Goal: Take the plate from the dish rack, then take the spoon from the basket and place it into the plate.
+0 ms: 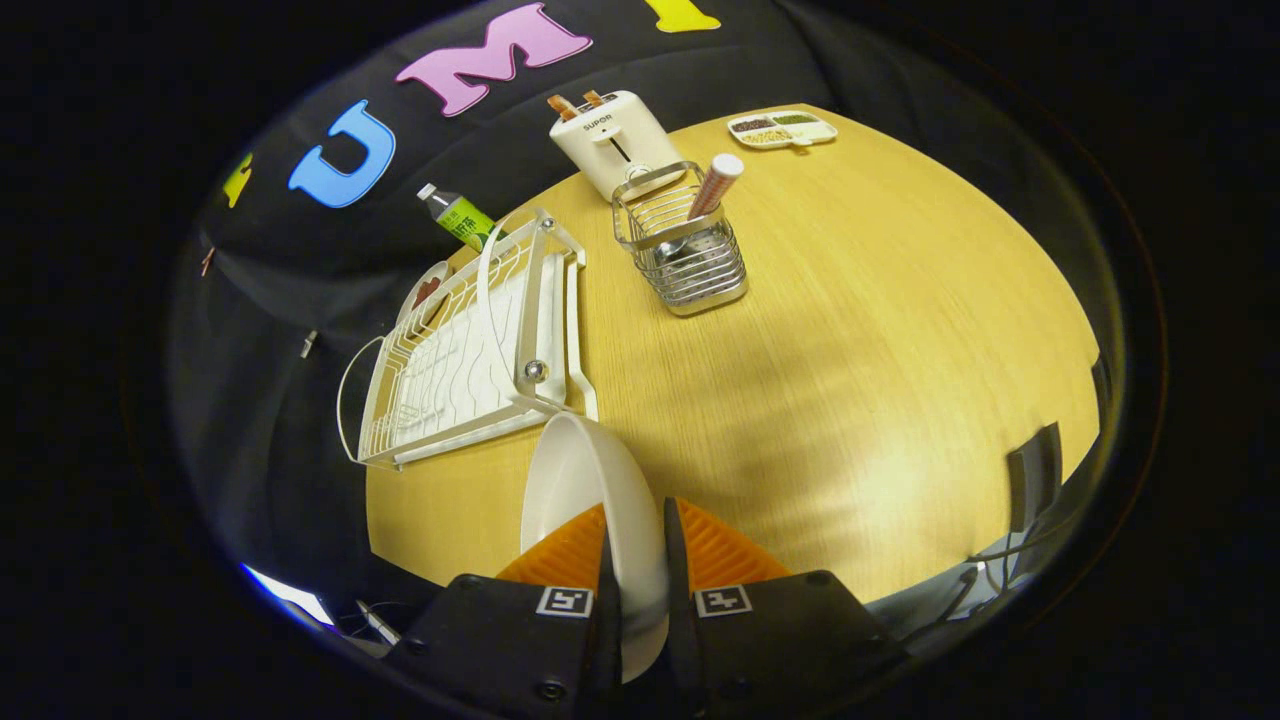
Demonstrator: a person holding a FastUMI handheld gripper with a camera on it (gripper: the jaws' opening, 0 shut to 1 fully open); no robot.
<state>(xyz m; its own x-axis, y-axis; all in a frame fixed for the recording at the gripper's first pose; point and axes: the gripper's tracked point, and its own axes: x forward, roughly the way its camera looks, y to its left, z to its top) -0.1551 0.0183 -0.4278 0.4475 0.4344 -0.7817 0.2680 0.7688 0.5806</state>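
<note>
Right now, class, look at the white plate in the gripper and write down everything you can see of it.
The plate is plain white, smooth and glossy, like ceramic or melamine, with a shallow dished inside and a rounded rim. It stands on edge, clamped between the gripper fingers, which press on its rim from both sides. It hangs above the wooden table, just in front of the white dish rack, out of the rack. Nothing lies in it.

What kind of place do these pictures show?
Probably a mock kitchen table in a recording booth: a toaster, a dish rack and a utensil basket stand on it. The gripper is shut on a plate.
</note>
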